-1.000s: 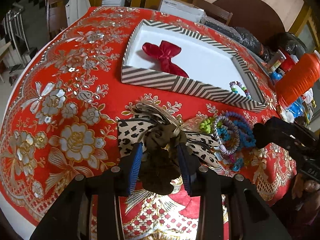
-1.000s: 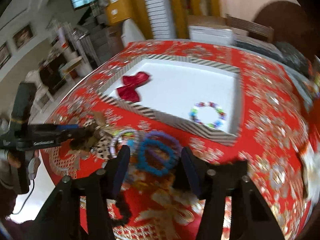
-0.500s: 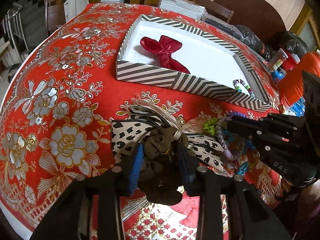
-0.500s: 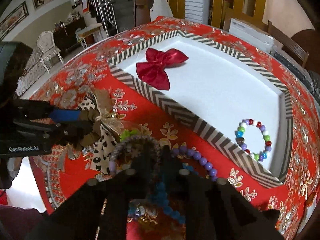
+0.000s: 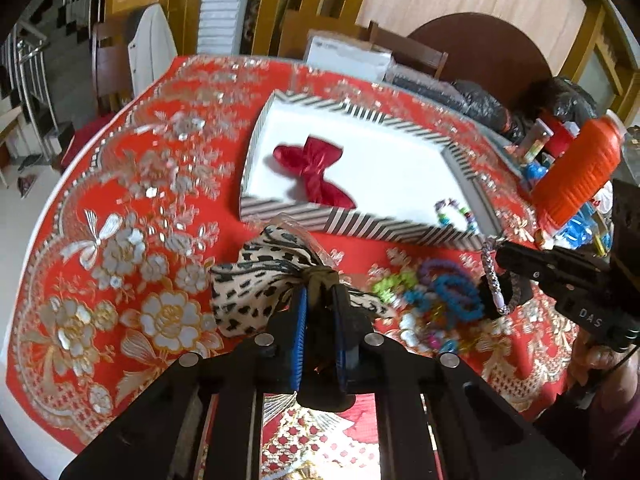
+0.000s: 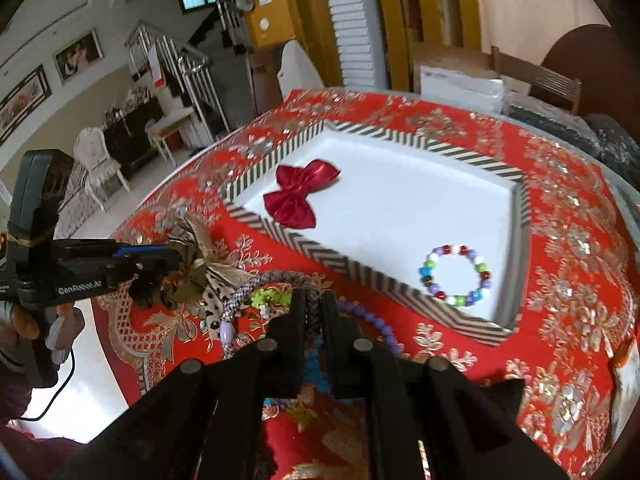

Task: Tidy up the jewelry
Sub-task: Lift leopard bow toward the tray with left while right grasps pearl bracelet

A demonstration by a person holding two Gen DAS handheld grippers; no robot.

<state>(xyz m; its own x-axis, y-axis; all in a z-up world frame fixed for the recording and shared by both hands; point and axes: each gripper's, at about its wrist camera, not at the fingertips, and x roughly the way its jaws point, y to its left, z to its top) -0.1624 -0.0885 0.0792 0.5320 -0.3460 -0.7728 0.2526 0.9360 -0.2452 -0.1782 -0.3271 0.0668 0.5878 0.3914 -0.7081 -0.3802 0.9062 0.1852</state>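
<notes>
My left gripper [image 5: 320, 300] is shut on the olive knot of a leopard-print bow [image 5: 256, 284], which hangs just above the red cloth. My right gripper [image 6: 312, 308] is shut on a grey braided bracelet [image 6: 260, 284], raised over a pile of coloured bracelets [image 5: 444, 296]. Each gripper shows in the other view, the right gripper [image 5: 500, 284] with the braided bracelet [image 5: 490, 276], the left gripper [image 6: 172, 260] with the bow [image 6: 208, 272]. Behind stands a striped box [image 5: 360, 224] holding a red bow [image 5: 316, 172] and a beaded bracelet [image 5: 452, 204].
An orange bottle [image 5: 576, 176] and small clutter sit at the table's right side, with black bags [image 5: 480, 100] behind. Chairs [image 5: 408, 52] stand past the far edge. The round table's edge [image 5: 36, 240] curves close on the left. A hand [image 6: 24, 320] holds the left gripper.
Both grippers have closed: the left on the bow's knot, the right on the grey braided bracelet. Both have lifted their pieces slightly off the cloth.
</notes>
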